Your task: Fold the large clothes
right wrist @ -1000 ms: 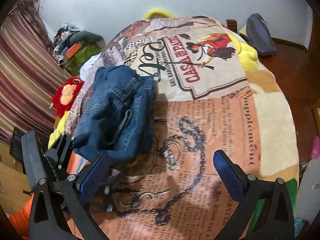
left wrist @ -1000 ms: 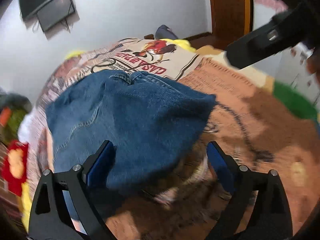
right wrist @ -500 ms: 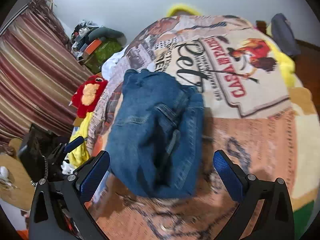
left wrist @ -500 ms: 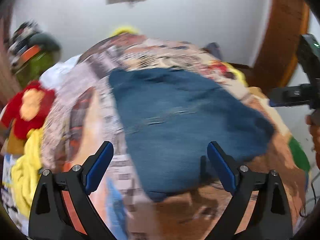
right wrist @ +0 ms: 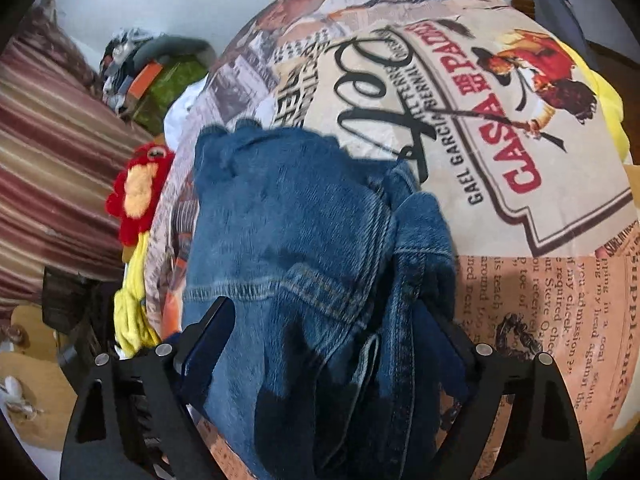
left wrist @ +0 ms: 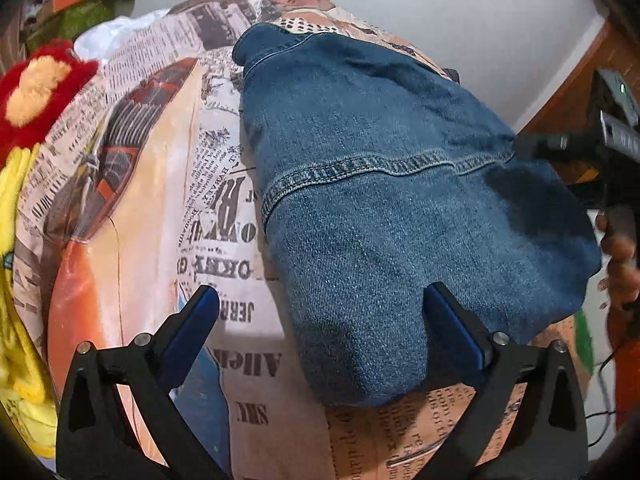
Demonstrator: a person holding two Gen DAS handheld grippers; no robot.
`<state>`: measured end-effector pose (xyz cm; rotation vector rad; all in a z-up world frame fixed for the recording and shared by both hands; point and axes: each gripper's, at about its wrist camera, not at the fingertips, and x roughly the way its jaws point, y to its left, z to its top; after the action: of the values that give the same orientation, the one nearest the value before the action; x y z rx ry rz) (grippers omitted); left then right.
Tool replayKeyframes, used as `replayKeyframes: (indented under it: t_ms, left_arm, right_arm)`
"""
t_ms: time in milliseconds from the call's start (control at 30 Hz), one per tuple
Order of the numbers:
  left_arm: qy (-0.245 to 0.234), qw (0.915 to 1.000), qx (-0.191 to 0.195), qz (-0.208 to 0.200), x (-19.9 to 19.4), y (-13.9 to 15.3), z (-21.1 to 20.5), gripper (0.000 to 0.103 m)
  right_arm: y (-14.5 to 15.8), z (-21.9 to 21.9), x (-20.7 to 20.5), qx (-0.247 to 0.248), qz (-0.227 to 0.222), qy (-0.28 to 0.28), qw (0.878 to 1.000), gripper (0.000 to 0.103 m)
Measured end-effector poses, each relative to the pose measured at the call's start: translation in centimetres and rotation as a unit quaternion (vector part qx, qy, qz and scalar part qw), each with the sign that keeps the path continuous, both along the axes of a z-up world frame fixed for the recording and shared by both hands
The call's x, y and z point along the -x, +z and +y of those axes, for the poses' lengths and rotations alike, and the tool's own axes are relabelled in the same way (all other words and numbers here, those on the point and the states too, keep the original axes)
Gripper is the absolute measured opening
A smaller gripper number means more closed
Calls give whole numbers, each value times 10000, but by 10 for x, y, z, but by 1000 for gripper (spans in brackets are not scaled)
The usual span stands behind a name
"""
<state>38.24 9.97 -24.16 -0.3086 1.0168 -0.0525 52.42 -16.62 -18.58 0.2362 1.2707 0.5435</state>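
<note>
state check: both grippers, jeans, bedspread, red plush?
left gripper: open, jaws just widened, jeans corner between fingers, not pinched
right gripper: open, jaws just closing around bunched denim
jeans: folded bundle, lying on bedspread
bedspread: spread over bed
red plush: lying at bed edge

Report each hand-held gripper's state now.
Left hand-held gripper: open, holding nothing.
Right hand-held gripper: open around the jeans, jaws just closing.

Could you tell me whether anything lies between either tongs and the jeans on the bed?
Nothing visible does. The jeans lie bare on the bedspread, their near ends already between the left tongs and right tongs.
</note>
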Motion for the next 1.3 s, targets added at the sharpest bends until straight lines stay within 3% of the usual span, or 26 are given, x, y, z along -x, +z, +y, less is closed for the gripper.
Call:
replayKeyframes:
  t_ms: [167, 333, 433, 533, 567, 633, 700, 833, 933, 1100, 1200, 1300]
  left_arm:
    - [-56, 9986, -495, -168, 5, 3, -13, 103]
    - [89, 9994, -319, -124, 5, -1, -8, 103]
    - [131, 9995, -280, -112, 6, -3, -8, 103]
    - [157, 9994, -297, -101, 8, -2, -9, 103]
    - [150, 9993, -314, -105, 9, -1, -9, 103]
    - [117, 9993, -340, -93, 8, 3, -9, 103]
    - [51, 9993, -374, -65, 6, 10, -9, 103]
    - [28, 9984, -512, -232, 4, 28, -12, 103]
    - [-100, 9971, -716, -217, 3, 25, -19, 103]
    - [-183, 9980, -584, -131, 5, 12, -21, 103]
    - [-253, 9985, -480, -49, 8, 5, -21, 103]
    - [-357, 9971, -671, -97, 12, 4, -27, 103]
  right_arm:
    - [33, -16, 4, -66, -628, -120, 9979, 90]
    - [34, -7, 15, -201, -462, 255, 9984, 69]
    - [10, 11, 18, 85, -240, 418, 9988, 66]
    - [-6, 22, 14, 610, -336, 333, 9970, 41]
    - [-6, 23, 13, 733, -437, 361, 9957, 38]
    - [2, 22, 14, 723, -644, 399, 9945, 23]
    - [16, 18, 16, 567, -882, 421, 9936, 18]
    - [53, 12, 26, 387, -1542, 458, 9862, 17]
    - [61, 16, 28, 530, -1744, 630, 9812, 17]
    - [22, 6, 17, 976, -1571, 721, 9801, 17]
    - [-2, -17, 13, 630, -1361, 646, 9866, 17]
    - [-7, -29, 16, 396, -1244, 611, 9896, 21]
